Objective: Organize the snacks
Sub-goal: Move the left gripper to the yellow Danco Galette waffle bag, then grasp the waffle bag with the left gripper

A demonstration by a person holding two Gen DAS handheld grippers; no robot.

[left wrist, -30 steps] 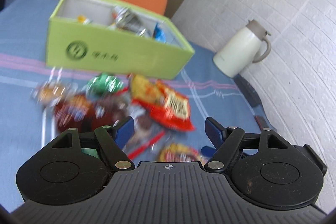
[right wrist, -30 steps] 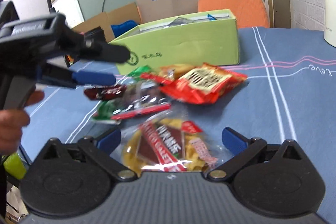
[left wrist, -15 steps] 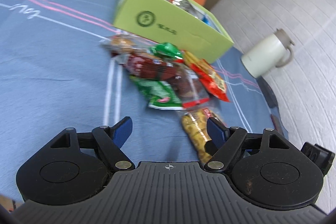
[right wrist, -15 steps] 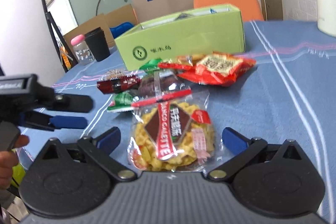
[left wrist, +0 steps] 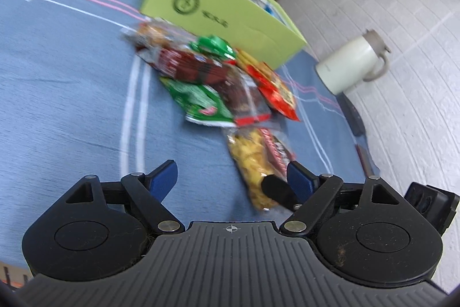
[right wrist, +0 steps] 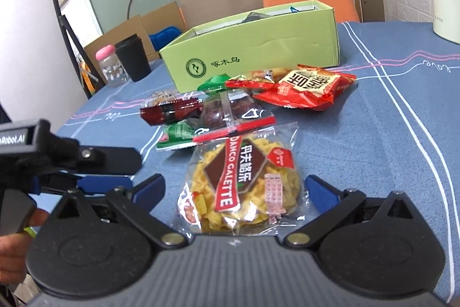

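Right gripper, jaws open wide, straddles the galette packet lying flat on the blue table, pads not touching it. Left gripper low beside it, jaws opening, only tablecloth between them. Beyond: loose pile of a green packet, a dark red packet, a clear bag of dark snacks and a red chip bag, all still outside the green box. Box already holds a few wrappers, so I'd say early-to-middle progress. Box contents mostly hidden by its wall; left view motion-blurred, labels unreadable. Cream jug far right.
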